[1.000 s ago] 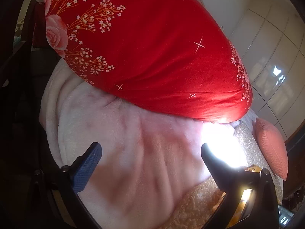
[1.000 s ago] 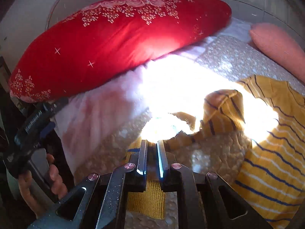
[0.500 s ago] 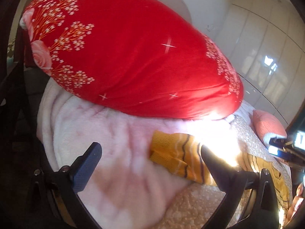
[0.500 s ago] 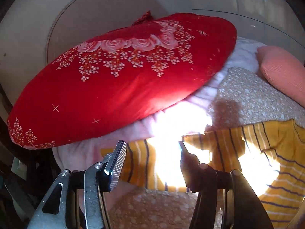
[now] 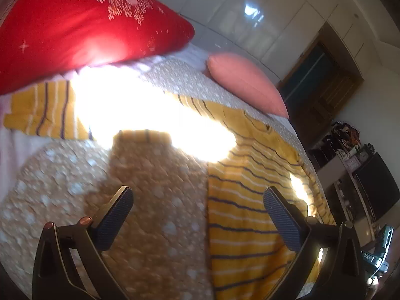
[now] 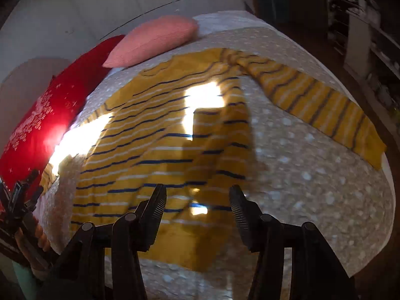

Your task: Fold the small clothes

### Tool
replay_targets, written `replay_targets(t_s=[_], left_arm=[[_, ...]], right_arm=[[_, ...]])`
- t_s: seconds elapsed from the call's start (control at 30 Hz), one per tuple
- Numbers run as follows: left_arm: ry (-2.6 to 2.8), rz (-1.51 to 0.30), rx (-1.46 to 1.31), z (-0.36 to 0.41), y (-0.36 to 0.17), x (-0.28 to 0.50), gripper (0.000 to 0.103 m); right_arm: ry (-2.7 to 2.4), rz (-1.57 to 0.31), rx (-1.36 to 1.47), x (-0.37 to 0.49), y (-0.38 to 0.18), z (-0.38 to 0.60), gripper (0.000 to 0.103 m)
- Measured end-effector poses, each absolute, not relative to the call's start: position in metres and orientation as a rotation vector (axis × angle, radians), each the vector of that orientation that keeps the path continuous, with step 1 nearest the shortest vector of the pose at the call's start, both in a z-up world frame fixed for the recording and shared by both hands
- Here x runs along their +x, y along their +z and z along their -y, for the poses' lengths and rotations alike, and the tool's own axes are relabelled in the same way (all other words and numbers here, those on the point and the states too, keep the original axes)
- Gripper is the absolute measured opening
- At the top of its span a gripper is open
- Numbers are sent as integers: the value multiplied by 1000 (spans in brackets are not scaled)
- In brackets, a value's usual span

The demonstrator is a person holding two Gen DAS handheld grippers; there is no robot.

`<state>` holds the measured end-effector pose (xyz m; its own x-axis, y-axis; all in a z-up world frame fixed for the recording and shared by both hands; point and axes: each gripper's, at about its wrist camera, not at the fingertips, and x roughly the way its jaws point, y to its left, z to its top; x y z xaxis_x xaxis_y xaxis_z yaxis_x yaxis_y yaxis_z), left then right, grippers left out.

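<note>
Currently we hold both tools above the bed. Our left gripper has its jaws spread wide and grips nothing; the yellow striped sweater lies flat on the speckled bedspread, under and ahead of the right-hand finger, one sleeve reaching the red pillow. Our right gripper is likewise apart and empty, hovering over the sweater's lower body, near the hem. A pink cushion rests just beyond the collar.
</note>
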<state>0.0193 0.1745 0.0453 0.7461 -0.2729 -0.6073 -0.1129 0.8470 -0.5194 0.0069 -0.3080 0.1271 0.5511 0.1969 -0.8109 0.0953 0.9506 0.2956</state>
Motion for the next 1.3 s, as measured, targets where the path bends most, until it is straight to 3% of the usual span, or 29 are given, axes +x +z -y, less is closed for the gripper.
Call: replay_targets(t_s=[0.2, 0.5, 0.53, 0.57, 0.6, 0.63, 0.67, 0.73, 0.97, 1.17, 1.23, 1.3], left_arm=[[-235, -860, -652, -123, 20, 4, 103], [-167, -978, -457, -66, 8, -1, 99], [-161, -991, -448, -62, 9, -1, 76], [-143, -1015, -430, -59, 8, 8, 40], [-101, -1048, -404, -60, 7, 14, 26], [-71, -1068, -397, -63, 6, 17, 14], [-78, -1072, -424, -68, 7, 18, 12], [-67, -1081, -464, -79, 13, 14, 9], [0, -1027, -415, -98, 43, -26, 7], [38, -1057, -357, -110, 31, -63, 7], [40, -1053, -352, -115, 32, -73, 17], [52, -1014, -351, -119, 40, -83, 39]], right_arm=[[90, -977, 445, -7, 93, 349, 57], [198, -916, 431, 3, 62, 304, 64], [215, -909, 438, 2, 62, 300, 63], [228, -907, 444, 3, 62, 296, 58], [252, -906, 449, 5, 62, 293, 49], [296, -924, 463, 9, 60, 288, 16], [330, -949, 483, 12, 57, 284, 6], [337, -946, 503, 12, 57, 282, 6], [377, -892, 569, -38, 80, 311, 5], [345, -960, 568, -83, 59, 332, 4], [276, -944, 566, -88, 54, 348, 4], [198, -909, 630, -85, 52, 374, 4]])
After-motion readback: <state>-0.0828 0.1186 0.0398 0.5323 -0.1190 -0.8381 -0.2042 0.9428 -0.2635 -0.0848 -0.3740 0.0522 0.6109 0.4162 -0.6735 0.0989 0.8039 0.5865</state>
